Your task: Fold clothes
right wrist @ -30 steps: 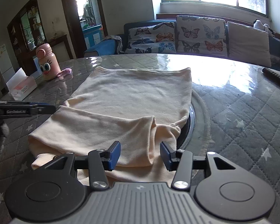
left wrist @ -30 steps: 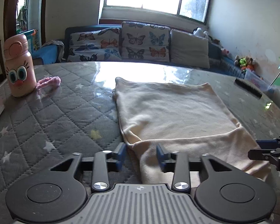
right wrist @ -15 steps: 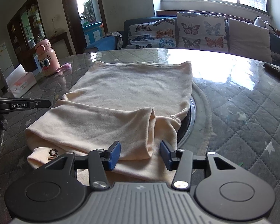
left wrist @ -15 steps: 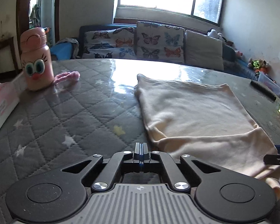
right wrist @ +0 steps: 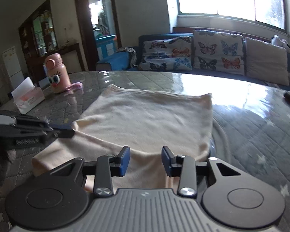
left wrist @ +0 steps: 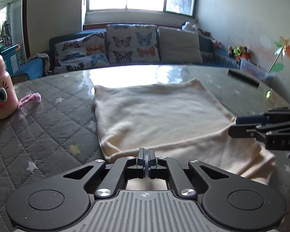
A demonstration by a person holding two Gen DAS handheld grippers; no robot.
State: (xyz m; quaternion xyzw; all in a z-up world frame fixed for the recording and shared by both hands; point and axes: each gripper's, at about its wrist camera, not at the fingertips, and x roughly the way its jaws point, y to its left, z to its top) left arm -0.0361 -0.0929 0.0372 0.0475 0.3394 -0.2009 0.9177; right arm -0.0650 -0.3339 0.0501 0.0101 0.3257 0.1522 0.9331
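Observation:
A cream garment (left wrist: 156, 116) lies flat on the grey quilted table, its near end folded over; it also shows in the right wrist view (right wrist: 148, 119). My left gripper (left wrist: 146, 154) is shut at the garment's near-left edge; whether cloth is pinched between the pads is hidden. In the right wrist view the left gripper (right wrist: 67, 132) touches the left end of the fold. My right gripper (right wrist: 146, 161) is open and empty, above the folded near edge. It shows from the side in the left wrist view (left wrist: 239, 125) over the garment's right edge.
A pink cartoon bottle (left wrist: 1, 94) and a pink fabric piece (left wrist: 30, 99) stand at the left. A tissue box (right wrist: 28, 99) sits near them. A black remote (left wrist: 243, 78) lies far right. A sofa with butterfly cushions (left wrist: 125, 46) is behind the table (left wrist: 38, 135).
My left gripper closed from open about a second ago and has moved right onto the garment's near-left edge. My right gripper stayed open and rose a little above the fold.

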